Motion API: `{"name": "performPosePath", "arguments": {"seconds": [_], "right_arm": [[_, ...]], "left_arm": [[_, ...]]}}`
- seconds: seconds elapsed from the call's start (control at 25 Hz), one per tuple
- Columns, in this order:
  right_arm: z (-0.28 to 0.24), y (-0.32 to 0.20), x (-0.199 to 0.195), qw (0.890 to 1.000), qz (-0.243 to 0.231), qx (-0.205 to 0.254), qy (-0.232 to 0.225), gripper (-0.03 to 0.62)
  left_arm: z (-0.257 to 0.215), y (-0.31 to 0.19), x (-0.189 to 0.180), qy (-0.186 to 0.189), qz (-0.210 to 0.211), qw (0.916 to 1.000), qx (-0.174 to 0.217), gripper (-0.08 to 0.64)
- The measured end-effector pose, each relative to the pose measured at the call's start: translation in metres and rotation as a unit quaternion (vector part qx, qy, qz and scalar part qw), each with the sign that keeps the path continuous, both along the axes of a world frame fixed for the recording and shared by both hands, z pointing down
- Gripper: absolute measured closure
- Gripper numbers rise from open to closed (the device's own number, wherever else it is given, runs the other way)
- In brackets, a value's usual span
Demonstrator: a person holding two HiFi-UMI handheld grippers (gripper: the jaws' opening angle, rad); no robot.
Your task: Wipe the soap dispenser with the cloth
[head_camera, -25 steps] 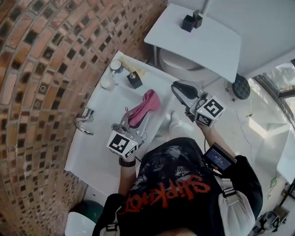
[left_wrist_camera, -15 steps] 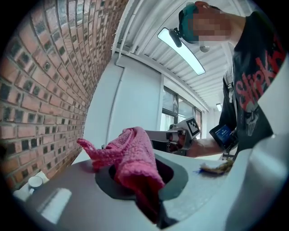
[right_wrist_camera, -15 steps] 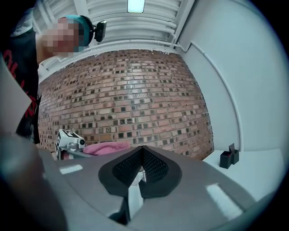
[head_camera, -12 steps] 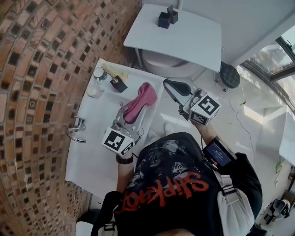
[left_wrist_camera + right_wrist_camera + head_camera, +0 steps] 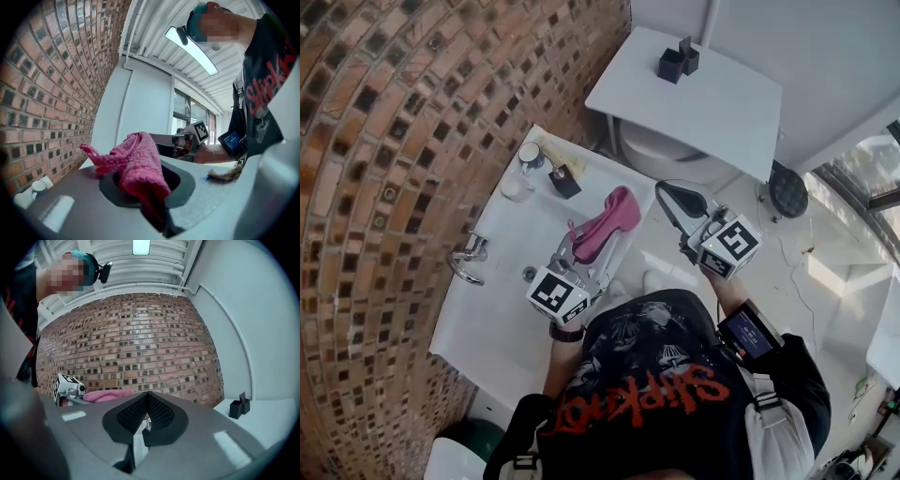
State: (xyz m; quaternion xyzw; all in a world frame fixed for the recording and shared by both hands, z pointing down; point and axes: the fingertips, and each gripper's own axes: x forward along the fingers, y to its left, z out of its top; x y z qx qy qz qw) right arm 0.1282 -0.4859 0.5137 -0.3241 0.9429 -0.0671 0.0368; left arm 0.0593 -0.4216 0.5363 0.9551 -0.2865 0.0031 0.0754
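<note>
Pink cloth (image 5: 607,220) clamped in left gripper (image 5: 143,183); right gripper (image 5: 148,404) jaws just shut, seemingly empty; dispenser (image 5: 565,180) untouched, wiping pending.

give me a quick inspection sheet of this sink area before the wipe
surface: white sink counter, faucet on the brick-wall side
job's things: pink cloth in the left gripper; dark soap dispenser at the counter's far end, untouched
clutter: small jar and white item beside the dispenser
grippers: left shut on the cloth; right gripper shut, empty
cables: nothing seen on the counter
surroundings: brick wall; white table with black boxes
</note>
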Motion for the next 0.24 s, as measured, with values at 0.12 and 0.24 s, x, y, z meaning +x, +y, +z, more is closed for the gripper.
{"name": "performPosePath", "arguments": {"seconds": [0.12, 0.24], "right_arm": [[0.002, 0.002, -0.004, 1.0, -0.013, -0.002, 0.0, 0.594], [0.002, -0.002, -0.013, 1.0, -0.03, 0.004, -0.001, 0.594]], "left_arm": [[0.003, 0.0, 0.001, 0.004, -0.001, 1.0, -0.004, 0.509], [0.001, -0.003, -0.005, 0.007, -0.013, 0.9999, -0.007, 0.509]]}}
